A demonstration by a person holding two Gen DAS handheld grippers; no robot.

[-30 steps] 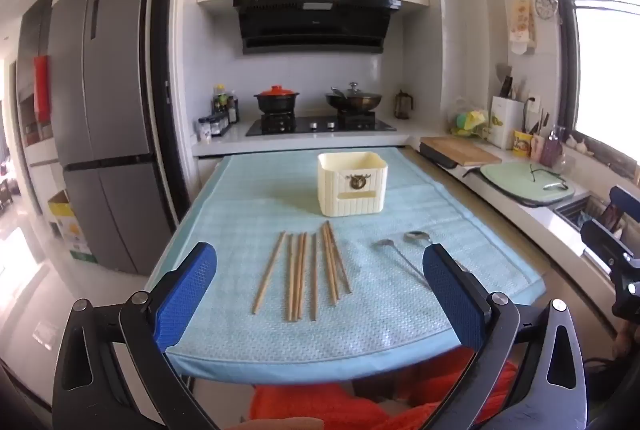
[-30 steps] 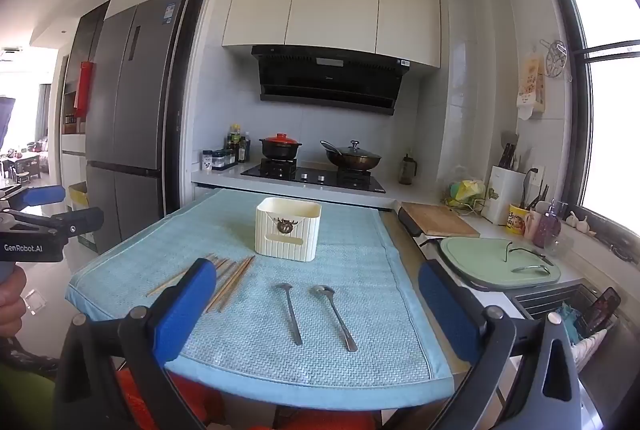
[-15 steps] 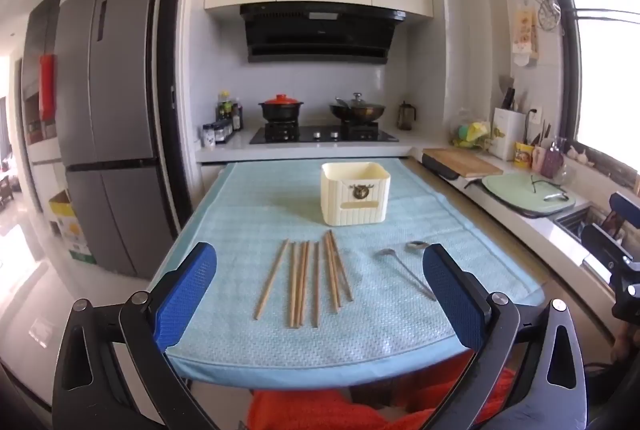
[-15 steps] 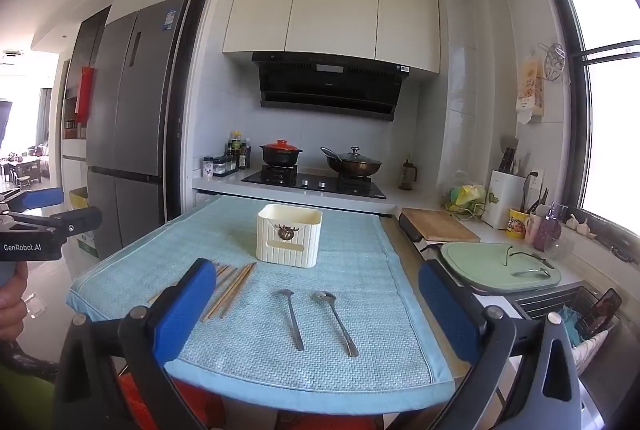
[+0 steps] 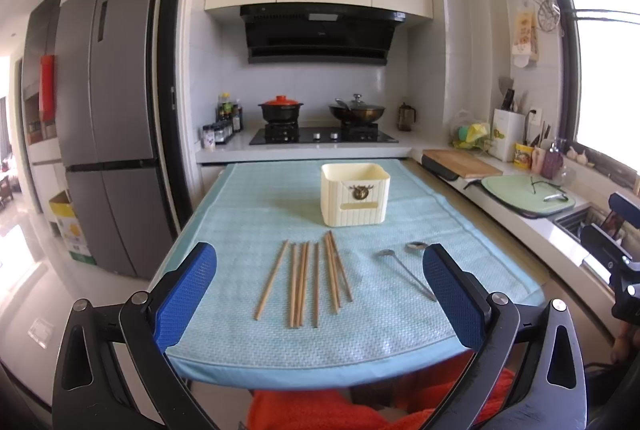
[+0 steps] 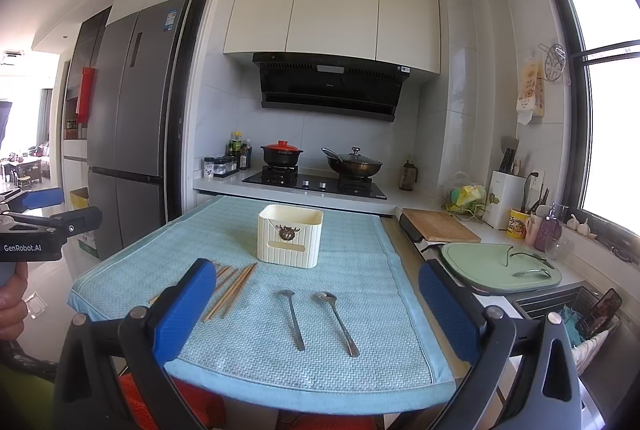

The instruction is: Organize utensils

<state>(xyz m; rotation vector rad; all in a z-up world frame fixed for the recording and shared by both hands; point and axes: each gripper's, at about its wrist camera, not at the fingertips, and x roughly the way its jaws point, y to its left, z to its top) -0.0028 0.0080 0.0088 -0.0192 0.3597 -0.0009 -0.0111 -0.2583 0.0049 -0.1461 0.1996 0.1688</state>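
A cream utensil holder (image 5: 355,194) stands on the light blue table mat (image 5: 248,222); it also shows in the right wrist view (image 6: 290,236). Several wooden chopsticks (image 5: 312,280) lie in front of it, seen at the left in the right wrist view (image 6: 234,288). Two metal spoons (image 6: 316,322) lie to their right; they also show in the left wrist view (image 5: 404,270). My left gripper (image 5: 320,294) is open and empty above the mat's near edge. My right gripper (image 6: 316,310) is open and empty, held above the spoons' side.
A stove with a red-lidded pot (image 5: 280,110) and a wok (image 5: 356,110) is at the back. A counter on the right holds a wooden board (image 5: 460,162), a green board (image 6: 500,266) and a sink (image 6: 560,306). A fridge (image 5: 108,118) stands left.
Both views have tilted up a little, so the table sits lower in frame. Nothing on the mat has moved and both grippers stay open.
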